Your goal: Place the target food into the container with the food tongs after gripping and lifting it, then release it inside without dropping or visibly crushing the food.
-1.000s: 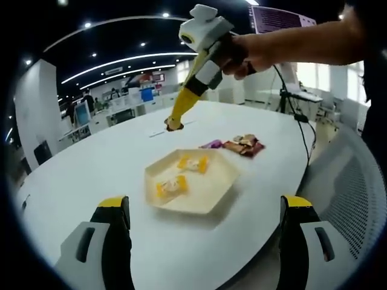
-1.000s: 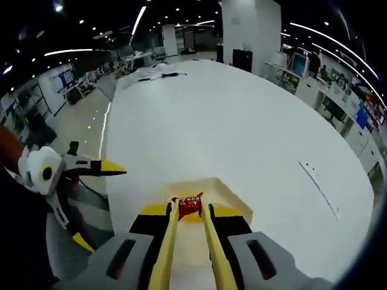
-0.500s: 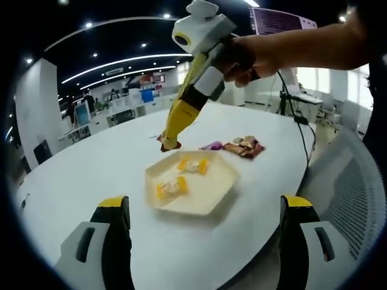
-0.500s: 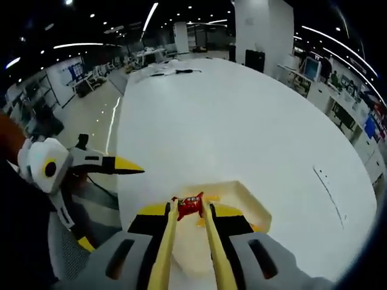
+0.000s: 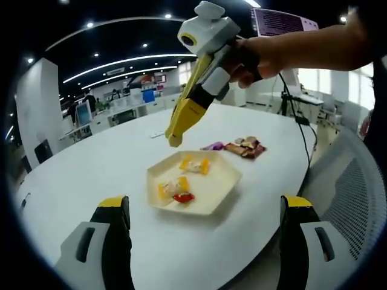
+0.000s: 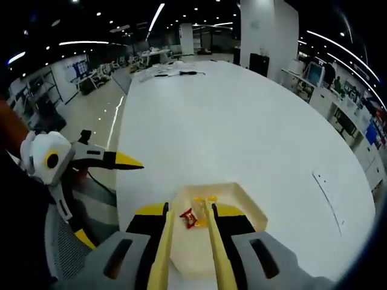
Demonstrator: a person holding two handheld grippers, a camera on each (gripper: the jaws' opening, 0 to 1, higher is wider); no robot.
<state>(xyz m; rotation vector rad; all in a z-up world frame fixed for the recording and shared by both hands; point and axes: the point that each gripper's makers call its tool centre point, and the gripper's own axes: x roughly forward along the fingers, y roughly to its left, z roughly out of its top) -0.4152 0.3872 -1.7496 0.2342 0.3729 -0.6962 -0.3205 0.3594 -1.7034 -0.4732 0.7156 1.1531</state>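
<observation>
Left gripper view: left gripper [image 5: 202, 241] parted wide and empty at the table's [image 5: 84, 169] near edge; red candy [image 5: 182, 197] lying in the tray [image 5: 227, 181] beside two yellow sweets [image 5: 194, 164], right gripper [image 5: 175, 140] above. Right gripper view: right gripper [image 6: 187, 208] slightly apart with tongs [image 6: 162, 241] empty over the candy [image 6: 188, 218]. Release apparently done; next, lift clear without nudging the tray.

table [image 5: 91, 169]: white, round | on it: hexagonal tray [image 5: 227, 181]; snack packets [image 5: 242, 146] beside tray
</observation>
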